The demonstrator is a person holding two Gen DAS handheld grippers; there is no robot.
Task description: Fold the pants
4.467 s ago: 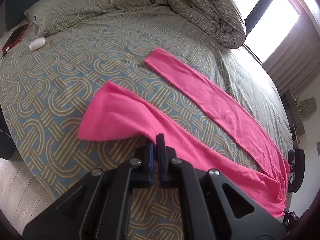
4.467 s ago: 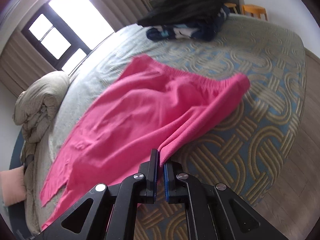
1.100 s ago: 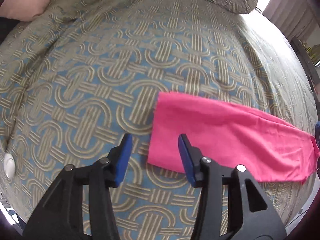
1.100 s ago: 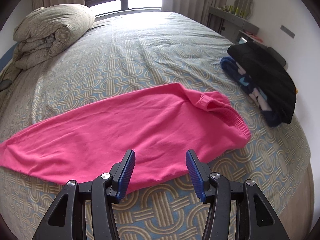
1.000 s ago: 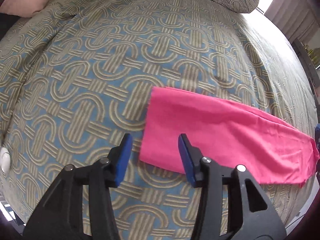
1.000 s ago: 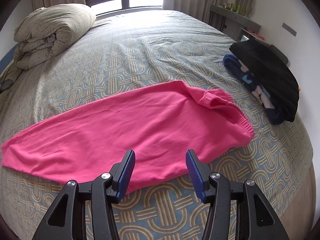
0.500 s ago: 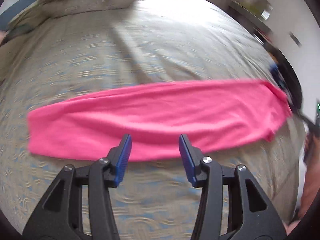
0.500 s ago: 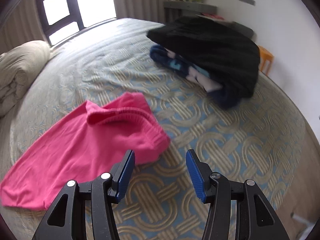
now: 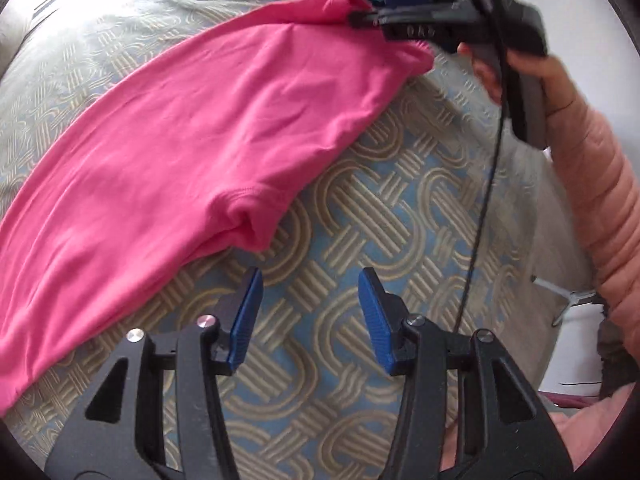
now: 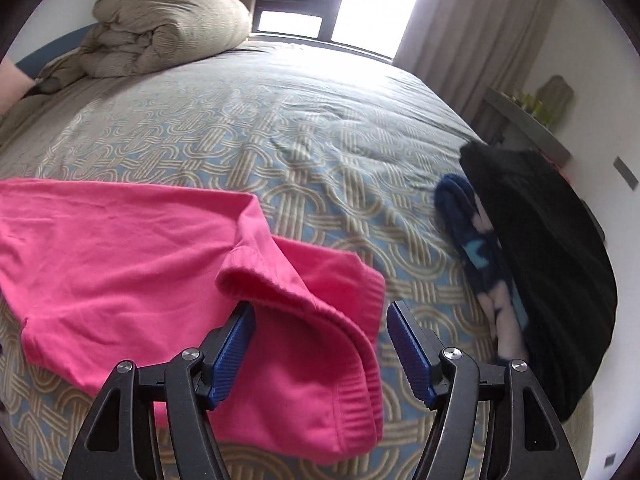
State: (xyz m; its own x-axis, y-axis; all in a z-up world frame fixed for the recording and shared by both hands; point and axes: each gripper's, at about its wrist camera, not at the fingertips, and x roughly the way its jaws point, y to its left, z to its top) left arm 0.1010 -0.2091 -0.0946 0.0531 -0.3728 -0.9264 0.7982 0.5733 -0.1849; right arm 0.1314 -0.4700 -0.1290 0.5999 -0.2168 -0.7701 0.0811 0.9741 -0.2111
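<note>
The pink pants (image 9: 208, 120) lie folded lengthwise on the patterned bedspread (image 9: 352, 216), legs stacked. My left gripper (image 9: 306, 316) is open and empty, just in front of the crotch bulge at the pants' near edge. My right gripper (image 10: 322, 348) is open, its jaws on either side of the raised ribbed waistband (image 10: 304, 292) of the pants (image 10: 120, 264). In the left wrist view the right gripper (image 9: 360, 20) shows at the waistband end, held by a hand; its jaws are hard to read there.
A pile of black and blue clothes (image 10: 536, 264) lies on the bed right of the waistband. A rolled duvet (image 10: 160, 24) sits at the far left by the window. The person's arm in a pink sleeve (image 9: 592, 168) is at the right.
Both grippers let go after laying one leg over the other. The left has swung from the cuff end to the crotch area. The right has moved onto the waistband.
</note>
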